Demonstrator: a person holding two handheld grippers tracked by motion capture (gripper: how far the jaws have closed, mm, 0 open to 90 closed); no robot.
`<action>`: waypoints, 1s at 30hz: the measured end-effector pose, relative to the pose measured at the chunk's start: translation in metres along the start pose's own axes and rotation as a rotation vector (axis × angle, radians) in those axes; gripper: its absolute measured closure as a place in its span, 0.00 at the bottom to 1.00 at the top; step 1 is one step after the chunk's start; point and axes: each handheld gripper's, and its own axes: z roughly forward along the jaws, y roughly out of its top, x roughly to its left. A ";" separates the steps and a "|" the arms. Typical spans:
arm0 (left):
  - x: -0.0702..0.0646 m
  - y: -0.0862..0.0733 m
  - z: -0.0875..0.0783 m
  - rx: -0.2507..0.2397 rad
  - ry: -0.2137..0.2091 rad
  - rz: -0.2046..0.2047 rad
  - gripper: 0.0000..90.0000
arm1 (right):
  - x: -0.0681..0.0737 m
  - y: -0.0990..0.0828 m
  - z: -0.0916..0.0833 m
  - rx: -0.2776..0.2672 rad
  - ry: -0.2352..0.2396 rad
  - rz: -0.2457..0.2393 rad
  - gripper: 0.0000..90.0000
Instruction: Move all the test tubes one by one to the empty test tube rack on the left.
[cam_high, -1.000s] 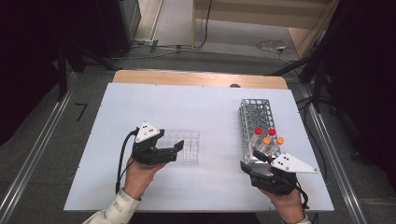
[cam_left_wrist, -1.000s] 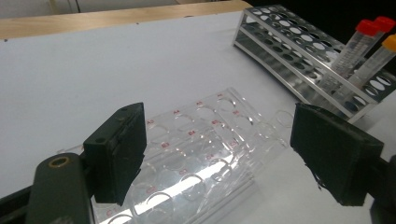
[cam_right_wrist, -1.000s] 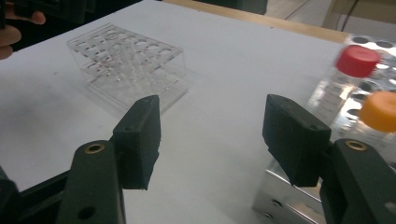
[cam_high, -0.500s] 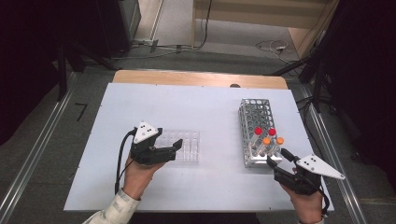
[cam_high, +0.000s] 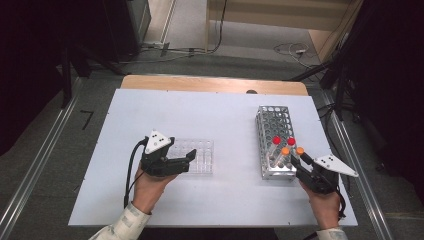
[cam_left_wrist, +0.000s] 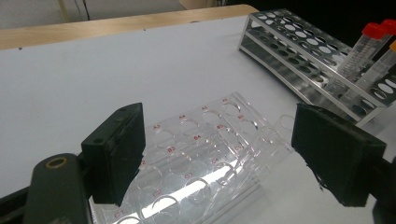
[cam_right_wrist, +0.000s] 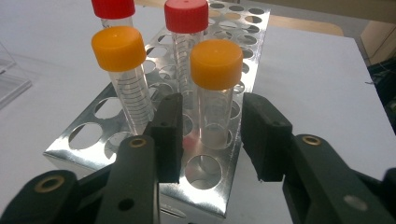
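A metal tube rack (cam_high: 275, 120) stands at the right of the white table with two red-capped tubes (cam_high: 276, 140) and two orange-capped tubes (cam_high: 285, 150) at its near end. My right gripper (cam_high: 301, 161) reaches in at the rack's near right corner. Its jaws have just been closing and now flank the right orange-capped tube (cam_right_wrist: 216, 65), with slim gaps still visible beside the tube, so this gripper (cam_right_wrist: 212, 135) is open. My left gripper (cam_high: 189, 160) is open astride the near end of a clear plastic well rack (cam_high: 202, 155). That clear rack (cam_left_wrist: 205, 140) lies flat between its wide jaws.
The metal rack (cam_left_wrist: 289, 42) has many free holes behind the tubes. A wooden strip (cam_high: 215, 84) borders the table's far edge, and floor rails run along both sides. White tabletop (cam_high: 215, 120) lies bare between the two racks.
My right gripper has shifted right and forward to the rack's near right corner, and its jaws have narrowed around the right orange-capped tube. The left gripper and clear rack have not moved.
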 end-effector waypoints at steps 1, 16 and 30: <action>0.000 0.000 0.000 -0.001 0.000 0.001 0.20 | 0.000 0.000 0.001 0.000 -0.002 0.000 0.69; -0.001 0.001 -0.001 -0.002 0.002 0.009 0.20 | 0.002 0.013 -0.012 -0.065 -0.019 -0.006 0.80; -0.003 0.002 -0.002 -0.009 0.017 0.018 0.18 | 0.006 0.038 -0.056 -0.130 0.023 0.009 0.80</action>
